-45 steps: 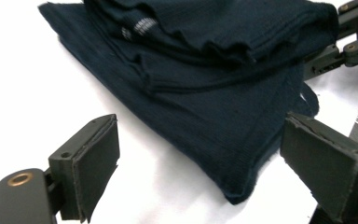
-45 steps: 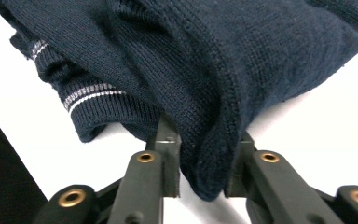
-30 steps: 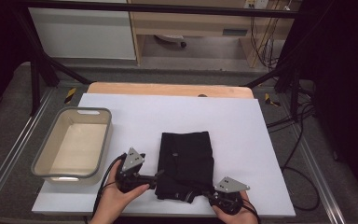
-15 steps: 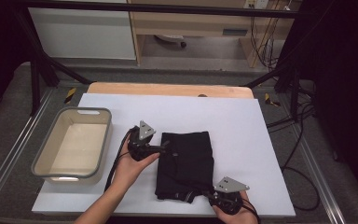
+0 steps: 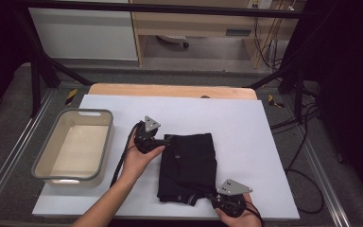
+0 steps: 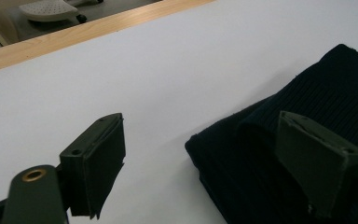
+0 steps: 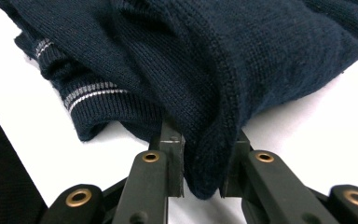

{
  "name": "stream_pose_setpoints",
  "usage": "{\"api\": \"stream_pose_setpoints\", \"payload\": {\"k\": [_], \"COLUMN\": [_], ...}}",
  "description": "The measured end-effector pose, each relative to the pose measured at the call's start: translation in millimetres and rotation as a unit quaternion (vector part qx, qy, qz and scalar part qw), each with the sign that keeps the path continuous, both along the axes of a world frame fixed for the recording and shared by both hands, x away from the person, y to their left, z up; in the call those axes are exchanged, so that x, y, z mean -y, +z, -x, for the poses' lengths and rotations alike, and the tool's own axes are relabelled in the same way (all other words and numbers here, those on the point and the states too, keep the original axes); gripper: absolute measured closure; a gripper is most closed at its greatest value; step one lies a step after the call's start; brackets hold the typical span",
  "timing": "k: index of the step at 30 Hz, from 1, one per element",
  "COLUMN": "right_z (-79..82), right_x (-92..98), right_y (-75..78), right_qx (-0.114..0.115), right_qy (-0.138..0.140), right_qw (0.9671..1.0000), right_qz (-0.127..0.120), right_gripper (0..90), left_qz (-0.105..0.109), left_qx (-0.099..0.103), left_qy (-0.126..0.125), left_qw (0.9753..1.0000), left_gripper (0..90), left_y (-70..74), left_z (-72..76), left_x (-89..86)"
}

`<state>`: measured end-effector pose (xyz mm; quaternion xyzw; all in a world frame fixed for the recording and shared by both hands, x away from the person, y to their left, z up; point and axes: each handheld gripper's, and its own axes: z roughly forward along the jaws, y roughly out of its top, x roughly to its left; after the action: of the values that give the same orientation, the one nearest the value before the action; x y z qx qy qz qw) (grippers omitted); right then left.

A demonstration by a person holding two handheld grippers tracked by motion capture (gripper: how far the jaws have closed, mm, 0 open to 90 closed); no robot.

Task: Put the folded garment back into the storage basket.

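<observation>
A folded dark navy knit garment (image 5: 189, 165) lies on the white table top (image 5: 246, 123). My left gripper (image 5: 163, 140) is at the garment's far left corner, open, with one jaw above the knit (image 6: 279, 154) and the other over bare table. My right gripper (image 5: 215, 197) sits at the near right corner, shut on a fold of the garment (image 7: 205, 116). A striped grey band (image 7: 91, 93) shows on the knit's lower layer.
A grey plastic bin (image 5: 75, 146) stands on the table's left side. A wooden edge (image 5: 170, 90) runs along the back. Cables (image 5: 307, 142) trail over the floor at the right.
My left gripper let go of the near left corner and travelled away from the person to the garment's far left corner. The right gripper stayed put.
</observation>
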<state>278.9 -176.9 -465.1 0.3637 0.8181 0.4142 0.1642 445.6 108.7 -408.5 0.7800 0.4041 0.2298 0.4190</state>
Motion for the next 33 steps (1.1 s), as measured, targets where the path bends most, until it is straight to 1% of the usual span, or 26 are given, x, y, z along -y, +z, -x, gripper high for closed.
{"api": "stream_pose_setpoints", "payload": {"k": [6,10,13,17,27,31,33], "right_z": [0.1,0.0,0.1,0.1,0.2,0.2,0.3], "right_x": [0.1,0.4,0.4,0.6,0.6,0.6,0.7], "right_y": [-0.4,-0.5,-0.7,-0.9,-1.1,-1.1,-1.1], "right_qx": [0.001,0.002,0.002,0.003,0.004,0.004,0.004], "right_qy": [0.001,0.001,0.002,0.002,0.002,0.002,0.002], "right_qw": [1.0,1.0,1.0,1.0,1.0,1.0,1.0], "right_qz": [-0.001,-0.002,-0.002,-0.003,-0.003,-0.003,-0.003], "right_gripper": [76.2,76.2,76.2,76.1,76.1,76.1,76.1], "left_qz": [-0.007,-0.007,-0.007,-0.016,-0.019,-0.024,-0.03], "left_qx": [0.0,0.001,-0.002,-0.008,-0.019,-0.024,-0.026], "left_qy": [0.0,0.006,0.007,0.008,0.01,0.012,0.014], "left_qw": [1.0,1.0,0.9999,0.9998,0.9996,0.9993,0.9991], "left_gripper": [16.6,17.0,17.5,17.9,17.9,17.9,18.0], "left_y": [1.9,1.4,-0.4,-4.5,-9.8,-12.8,-14.8], "left_z": [-3.3,-6.4,-8.8,-11.6,-14.9,-16.6,-17.8], "left_x": [1.1,1.3,1.0,1.1,1.6,1.7,1.2]}}
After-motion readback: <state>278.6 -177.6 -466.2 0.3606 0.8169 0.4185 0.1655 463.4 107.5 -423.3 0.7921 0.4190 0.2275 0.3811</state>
